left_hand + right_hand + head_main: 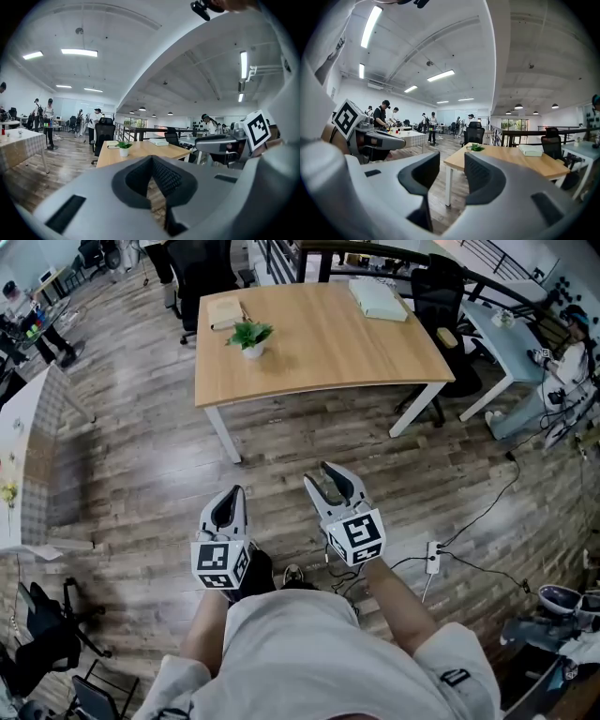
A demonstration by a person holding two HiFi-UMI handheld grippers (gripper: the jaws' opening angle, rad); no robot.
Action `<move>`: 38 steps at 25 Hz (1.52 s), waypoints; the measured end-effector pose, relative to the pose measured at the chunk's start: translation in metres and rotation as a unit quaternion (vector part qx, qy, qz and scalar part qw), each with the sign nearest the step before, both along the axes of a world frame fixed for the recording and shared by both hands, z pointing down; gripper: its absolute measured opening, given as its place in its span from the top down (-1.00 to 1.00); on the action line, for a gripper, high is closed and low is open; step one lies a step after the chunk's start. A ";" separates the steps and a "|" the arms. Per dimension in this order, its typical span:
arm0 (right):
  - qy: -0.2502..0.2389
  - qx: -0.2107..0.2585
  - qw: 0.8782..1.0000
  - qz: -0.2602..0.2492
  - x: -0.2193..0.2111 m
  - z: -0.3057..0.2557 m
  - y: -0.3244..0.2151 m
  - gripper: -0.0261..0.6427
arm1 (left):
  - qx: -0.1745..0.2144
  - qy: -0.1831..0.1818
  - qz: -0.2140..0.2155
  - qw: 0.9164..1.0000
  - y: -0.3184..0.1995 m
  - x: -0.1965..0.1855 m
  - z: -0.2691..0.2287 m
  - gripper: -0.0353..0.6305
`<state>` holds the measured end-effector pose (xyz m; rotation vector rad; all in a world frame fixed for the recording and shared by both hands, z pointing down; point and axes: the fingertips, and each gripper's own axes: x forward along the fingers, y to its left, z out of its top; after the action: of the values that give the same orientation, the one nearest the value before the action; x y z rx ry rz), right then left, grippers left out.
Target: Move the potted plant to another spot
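Note:
A small potted plant (249,337) with green leaves in a white pot stands near the far left part of a wooden table (328,348). Both grippers hang over the floor well short of the table, pointing toward it. My left gripper (231,493) is shut, its tips meeting with nothing between them. My right gripper (330,472) is open and empty. The left gripper view shows the plant (124,147) far off above the left gripper (151,161). In the right gripper view the plant (476,147) sits on the table's near corner, beyond the right gripper (452,171).
A tan book (225,311) and a pale green book (378,298) lie on the table. Black office chairs (438,292) stand behind it. A power strip (433,557) with cables lies on the wood floor at right. A cloth-covered table (28,427) is at left.

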<state>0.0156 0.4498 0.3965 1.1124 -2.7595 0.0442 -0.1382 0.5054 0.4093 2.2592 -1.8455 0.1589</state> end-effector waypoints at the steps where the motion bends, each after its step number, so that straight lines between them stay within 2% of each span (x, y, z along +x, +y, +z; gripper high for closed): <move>1: -0.002 -0.001 1.000 0.001 -0.003 0.002 -0.004 0.40 | -0.003 -0.002 0.002 1.000 -0.004 -0.002 0.002 0.86; 5: 0.005 -0.009 1.000 0.003 -0.019 0.011 -0.024 0.30 | -0.008 0.002 0.006 1.000 -0.025 -0.015 0.014 0.86; 13: 0.032 -0.021 0.999 0.007 -0.062 0.027 -0.096 0.23 | -0.005 0.010 0.020 1.000 -0.109 -0.060 0.024 0.86; 20: 0.048 -0.036 0.998 0.020 -0.111 0.031 -0.163 0.14 | -0.014 0.010 0.052 0.999 -0.186 -0.111 0.024 0.86; 28: 0.068 -0.048 0.996 0.041 -0.142 0.039 -0.211 0.07 | -0.031 0.015 0.086 0.996 -0.240 -0.151 0.038 0.86; 38: 0.068 -0.084 0.993 0.052 -0.152 0.066 -0.253 0.04 | -0.068 0.028 0.095 0.993 -0.279 -0.164 0.073 0.86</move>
<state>-0.1367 0.1973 0.4624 1.1660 -2.5249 0.2028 -0.3019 0.2268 0.4824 2.3164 -1.5403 0.2437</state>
